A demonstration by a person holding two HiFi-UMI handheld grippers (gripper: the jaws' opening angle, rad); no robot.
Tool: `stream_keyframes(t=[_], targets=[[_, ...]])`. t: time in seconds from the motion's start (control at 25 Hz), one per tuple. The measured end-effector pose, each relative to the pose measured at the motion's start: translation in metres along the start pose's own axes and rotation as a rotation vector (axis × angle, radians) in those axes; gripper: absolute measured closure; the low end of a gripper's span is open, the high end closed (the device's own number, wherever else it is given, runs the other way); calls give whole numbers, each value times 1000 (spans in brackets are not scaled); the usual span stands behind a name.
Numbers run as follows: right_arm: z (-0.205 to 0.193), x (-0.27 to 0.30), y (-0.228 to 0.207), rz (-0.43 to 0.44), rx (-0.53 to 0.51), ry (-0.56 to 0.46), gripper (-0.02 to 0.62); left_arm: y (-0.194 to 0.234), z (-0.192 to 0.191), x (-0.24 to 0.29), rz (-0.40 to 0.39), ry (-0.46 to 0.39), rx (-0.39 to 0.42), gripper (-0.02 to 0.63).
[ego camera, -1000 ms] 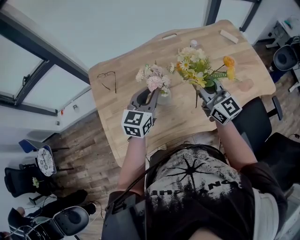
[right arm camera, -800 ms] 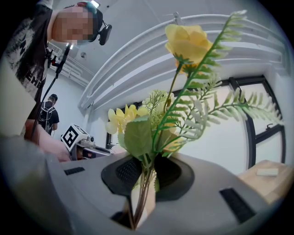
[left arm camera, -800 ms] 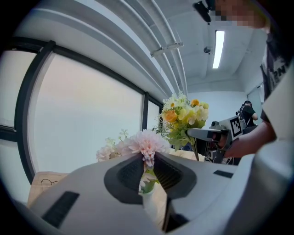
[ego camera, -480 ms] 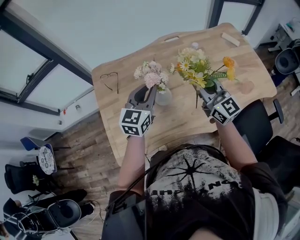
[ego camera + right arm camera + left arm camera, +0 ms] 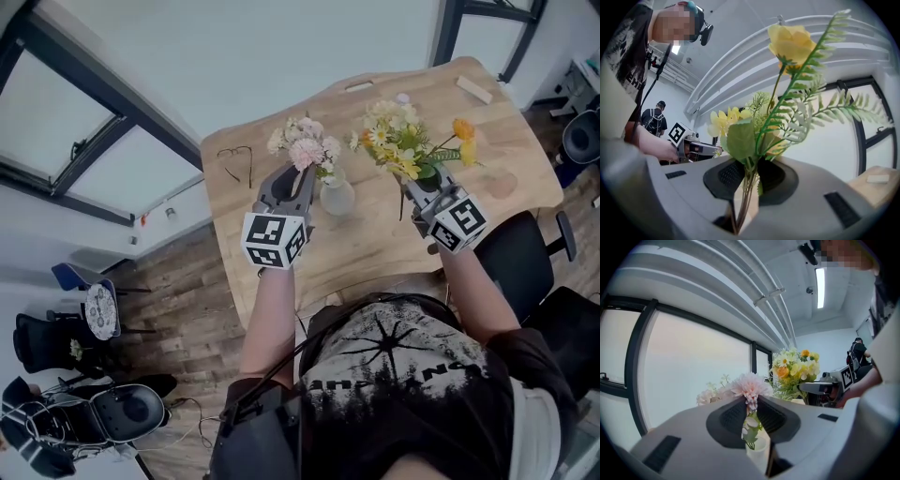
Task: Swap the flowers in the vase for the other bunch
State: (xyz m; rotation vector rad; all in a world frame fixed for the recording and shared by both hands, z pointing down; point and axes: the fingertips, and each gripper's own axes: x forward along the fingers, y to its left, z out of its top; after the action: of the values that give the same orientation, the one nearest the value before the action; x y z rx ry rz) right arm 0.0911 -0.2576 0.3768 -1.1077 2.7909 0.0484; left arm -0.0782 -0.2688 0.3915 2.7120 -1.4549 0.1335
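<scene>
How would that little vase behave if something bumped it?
The vase looks like clear glass, so it is probably fragile and slippery. It is small and round-bodied, so it is likely light and might tip if the pink bunch snags its neck.

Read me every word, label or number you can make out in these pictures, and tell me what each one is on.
Nothing can be quoted with confidence.
On the shirt: white lettering across the dark print, creased and partly cut off, unreadable.
On the left gripper, marker cube: black-and-white square pattern, no words.
On the right gripper, marker cube: same kind of pattern, no words.
</scene>
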Motion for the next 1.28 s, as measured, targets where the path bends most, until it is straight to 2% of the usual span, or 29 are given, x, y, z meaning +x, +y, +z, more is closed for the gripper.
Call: stream_keyframes(t=[0.32,0.48,0.68,1.28], targets=[[9,-14,-7,35,-4,-26,525,-13,28,-3,41,-53,25,531],[11,-1,6,48,-5,-27,525,2,44,-18,51,-90,17,531],[13,3,10,67,-2,-35,525,6,68,-29,71,-131,47,531],[7,10,11,126,56,-62,525,14,92,-61,162,-167,75,531]])
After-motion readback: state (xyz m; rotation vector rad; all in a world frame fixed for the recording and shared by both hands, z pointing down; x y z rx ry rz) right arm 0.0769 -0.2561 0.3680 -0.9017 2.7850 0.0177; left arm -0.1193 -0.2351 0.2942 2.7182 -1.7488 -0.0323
